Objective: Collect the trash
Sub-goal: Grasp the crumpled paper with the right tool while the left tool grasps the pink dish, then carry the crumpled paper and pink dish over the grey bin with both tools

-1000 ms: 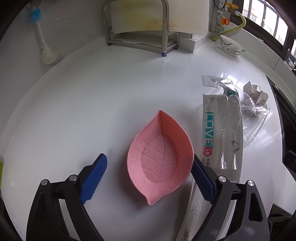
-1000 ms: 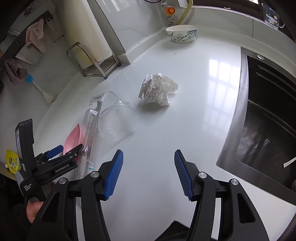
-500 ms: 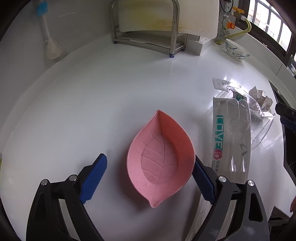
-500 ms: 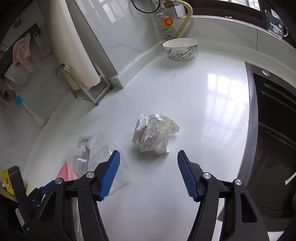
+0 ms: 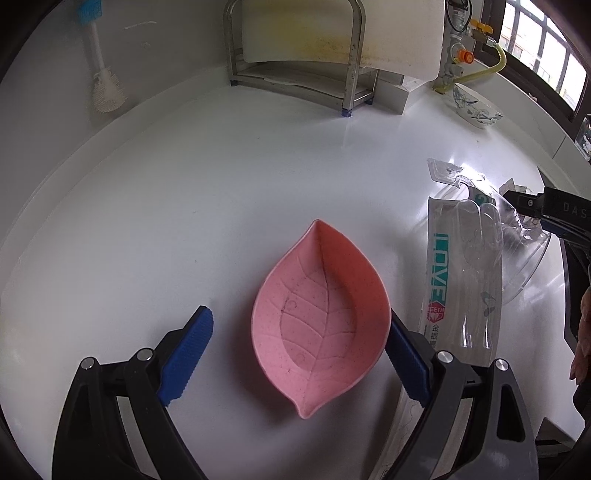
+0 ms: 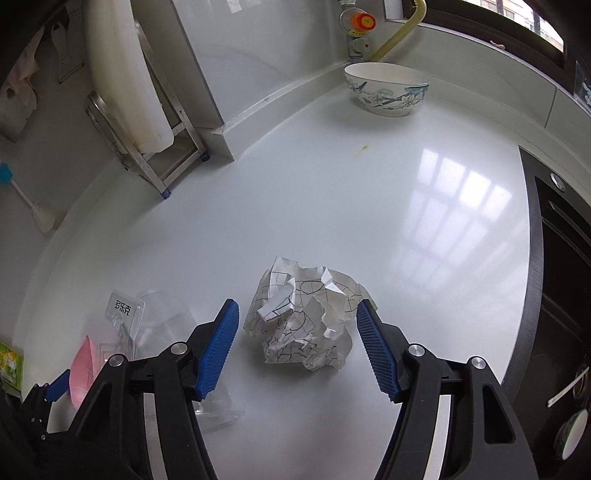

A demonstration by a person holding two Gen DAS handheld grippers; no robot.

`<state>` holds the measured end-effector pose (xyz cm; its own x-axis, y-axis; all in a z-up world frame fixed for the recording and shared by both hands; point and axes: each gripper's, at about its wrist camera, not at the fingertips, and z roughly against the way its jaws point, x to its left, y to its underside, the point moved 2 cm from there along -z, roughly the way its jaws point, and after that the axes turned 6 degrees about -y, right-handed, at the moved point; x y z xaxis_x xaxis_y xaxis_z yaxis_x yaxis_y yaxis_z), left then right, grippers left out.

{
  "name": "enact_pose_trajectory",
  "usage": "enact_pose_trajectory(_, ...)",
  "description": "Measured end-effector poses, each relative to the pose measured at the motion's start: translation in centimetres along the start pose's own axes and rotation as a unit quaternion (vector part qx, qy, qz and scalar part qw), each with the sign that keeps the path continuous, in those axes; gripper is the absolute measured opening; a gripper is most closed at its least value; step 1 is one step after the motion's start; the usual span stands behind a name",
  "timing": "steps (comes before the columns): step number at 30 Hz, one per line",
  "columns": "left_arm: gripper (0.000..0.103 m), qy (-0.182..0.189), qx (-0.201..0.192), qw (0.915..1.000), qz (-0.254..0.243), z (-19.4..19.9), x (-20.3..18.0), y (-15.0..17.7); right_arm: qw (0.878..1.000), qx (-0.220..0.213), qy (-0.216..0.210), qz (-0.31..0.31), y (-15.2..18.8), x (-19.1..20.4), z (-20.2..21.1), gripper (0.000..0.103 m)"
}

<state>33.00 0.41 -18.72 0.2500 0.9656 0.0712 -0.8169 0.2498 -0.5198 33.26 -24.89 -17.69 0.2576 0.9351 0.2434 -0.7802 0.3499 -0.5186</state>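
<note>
- While the right gripper [image 6: 297, 345] hangs over a glossy white counter [image 6: 332, 206], its blue pads stand spread on either side of a crumpled paper ball [image 6: 304, 317], having just been opening wider; neither pad presses on the paper, which lies on the counter between them.
- Window light reflects off the counter to the right of the paper, and a dark sink [image 6: 561, 295] borders the counter's right edge.
- At the back, a white bowl with blue flowers [image 6: 386, 88] sits near a yellow hose [image 6: 400, 31] and a valve.
- A steel rack [image 5: 295, 70] holding a white cutting board [image 5: 340, 33] stands against the wall, and a blue-handled brush [image 5: 99, 70] hangs to its left.
- The left gripper [image 5: 299, 350] has its jaws spread around a pink leaf-shaped dish [image 5: 321, 317]; the right pad is just at the dish's rim, the left pad well clear of it.
- Clear plastic packaging [image 5: 461, 273] with teal lettering lies just right of the dish, beside a clear plastic cup [image 5: 524, 258] on its side.
</note>
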Motion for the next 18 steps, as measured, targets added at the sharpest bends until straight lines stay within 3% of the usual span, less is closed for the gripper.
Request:
enact_pose_trajectory(2,0.086,0.004,-0.002,1.0000,0.004,0.1,0.1,0.1,1.000,0.004,-0.002,0.009,0.1,0.3,-0.3,0.046)
enact_pose_trajectory(5,0.078,0.008,-0.006,0.9999,0.005,0.4,0.0,0.2,1.000,0.011,-0.007,0.021,0.3,0.8,-0.6,0.039)
enact_pose_trajectory(9,0.062,0.013,-0.012,0.9998,0.004,0.8,-0.1,0.2,0.999,0.007,-0.015,0.032,0.4,1.3,-0.3,0.036)
enact_pose_trajectory(18,0.062,0.021,-0.008,0.9996,0.014,1.1,0.5,0.0,1.000,-0.002,-0.018,0.018,1.3,1.0,1.0,0.035)
